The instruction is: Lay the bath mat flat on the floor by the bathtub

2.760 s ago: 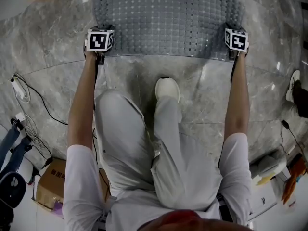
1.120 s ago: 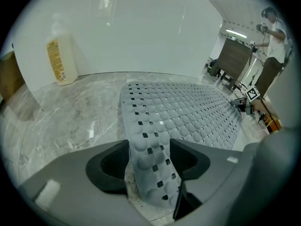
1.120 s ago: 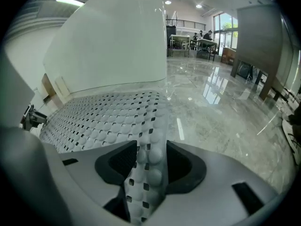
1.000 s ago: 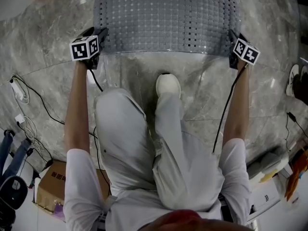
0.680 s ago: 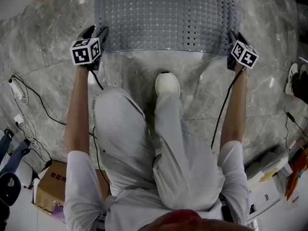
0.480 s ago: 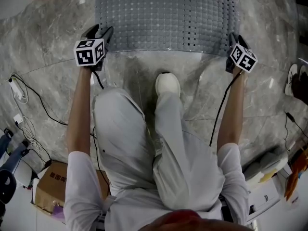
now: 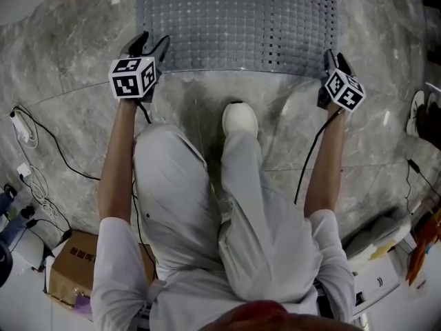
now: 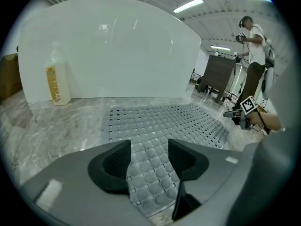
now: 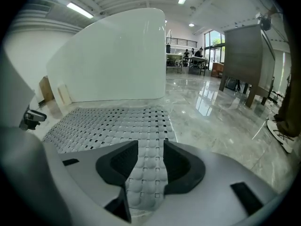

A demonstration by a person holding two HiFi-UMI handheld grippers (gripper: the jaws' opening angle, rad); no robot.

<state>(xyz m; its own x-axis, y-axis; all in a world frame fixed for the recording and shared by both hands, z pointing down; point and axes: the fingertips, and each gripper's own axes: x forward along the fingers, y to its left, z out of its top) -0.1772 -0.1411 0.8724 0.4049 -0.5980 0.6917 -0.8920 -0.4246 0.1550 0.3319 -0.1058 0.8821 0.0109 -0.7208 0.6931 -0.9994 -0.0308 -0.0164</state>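
The mat [image 7: 238,23] lies flat on the floor [image 7: 69,67], spread out ahead of both sets of jaws. Its far edge is near the tub [image 8: 117,46], with a strip of bare floor between them.

The left gripper [image 8: 149,147] hangs over the mat's near left corner, pointing down and forward. Its jaws stand wide and have just been closing a little. The mat's bumpy surface shows through the gap between them, but the pads do not press on it, and nothing is gripped. Beyond the jaws and off to their left, a bottle [image 8: 57,79] stands upright against the tub.

The right gripper [image 9: 150,147] hangs over the near right corner at the same tilt. Its jaws are also apart, somewhat narrower, and have just been closing. Again only the mat below shows in the gap, with the pads clear of it. From the head view, the mat's near edge seems to lie just under the tips of both grippers, though the gap above it is hard to judge.

Behind the jaws, between the two arms, a shoe [image 7: 239,121] rests on the floor just short of the mat's near edge.
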